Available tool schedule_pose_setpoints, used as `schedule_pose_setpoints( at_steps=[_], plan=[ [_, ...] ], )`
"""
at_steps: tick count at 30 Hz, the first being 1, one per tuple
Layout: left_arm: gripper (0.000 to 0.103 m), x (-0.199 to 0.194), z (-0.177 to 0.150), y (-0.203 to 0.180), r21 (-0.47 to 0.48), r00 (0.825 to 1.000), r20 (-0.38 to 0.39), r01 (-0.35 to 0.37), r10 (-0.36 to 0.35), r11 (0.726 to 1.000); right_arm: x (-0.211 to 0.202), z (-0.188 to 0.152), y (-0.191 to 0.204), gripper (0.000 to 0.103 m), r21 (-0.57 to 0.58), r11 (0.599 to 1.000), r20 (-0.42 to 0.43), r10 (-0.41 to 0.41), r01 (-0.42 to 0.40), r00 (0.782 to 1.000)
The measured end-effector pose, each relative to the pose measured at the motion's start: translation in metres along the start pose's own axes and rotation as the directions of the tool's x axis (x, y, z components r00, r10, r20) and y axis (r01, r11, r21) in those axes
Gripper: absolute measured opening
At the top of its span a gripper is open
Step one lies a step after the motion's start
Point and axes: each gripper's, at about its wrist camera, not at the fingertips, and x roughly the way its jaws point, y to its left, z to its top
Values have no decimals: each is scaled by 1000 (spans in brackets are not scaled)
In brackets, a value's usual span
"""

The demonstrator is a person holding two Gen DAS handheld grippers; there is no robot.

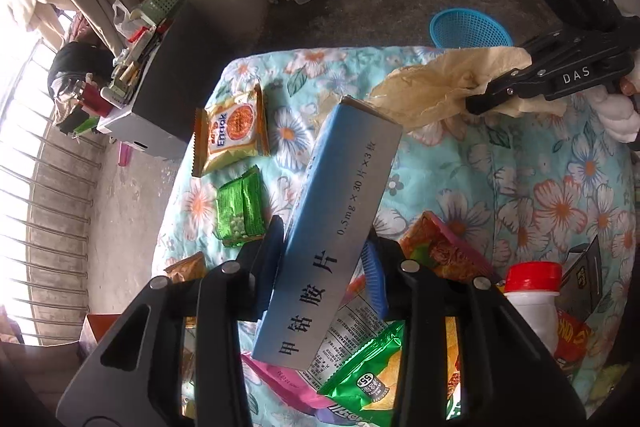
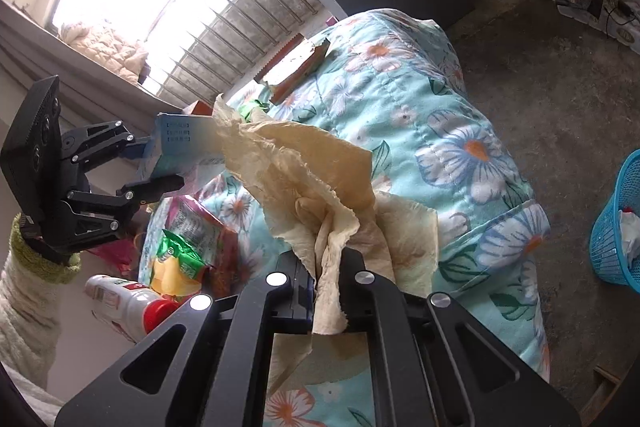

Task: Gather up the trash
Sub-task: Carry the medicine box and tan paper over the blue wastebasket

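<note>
Grippers both loaded: left gripper (image 1: 320,251) pinches the box (image 1: 332,227), right gripper (image 2: 326,263) pressed on the tissue (image 2: 304,171), both lifted off the bed (image 2: 460,107) for the far basket (image 1: 470,29).

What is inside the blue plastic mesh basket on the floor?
The blue plastic mesh basket on the grey floor holds crumpled white paper with a bit of red, seen in the right wrist view. The rest of its inside is hidden by the picture's edge and the basket's wall.
</note>
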Motion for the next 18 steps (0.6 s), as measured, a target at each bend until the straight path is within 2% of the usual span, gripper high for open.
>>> schedule_pose_setpoints(
  at_steps=[7,10,13,15,18],
  plan=[
    [35,-51,18,-2,-82,993,107,-41,50,996,-43,2,-13,5,102,985,88,131,-140,987],
    [35,-70,25,-12,-121,989,142,-27,45,992,-70,0,-28,5,157,966,145,182,-204,973],
    [35,-84,35,-26,-161,986,164,-2,28,987,-102,-9,-49,5,214,948,217,188,-234,958],
    [35,-90,45,-36,-184,984,178,31,2,982,-125,-19,-71,5,272,925,274,190,-266,943],
    [35,-96,65,-58,-200,978,202,93,-52,975,-158,-45,-117,5,391,856,364,194,-338,911]
  ],
)
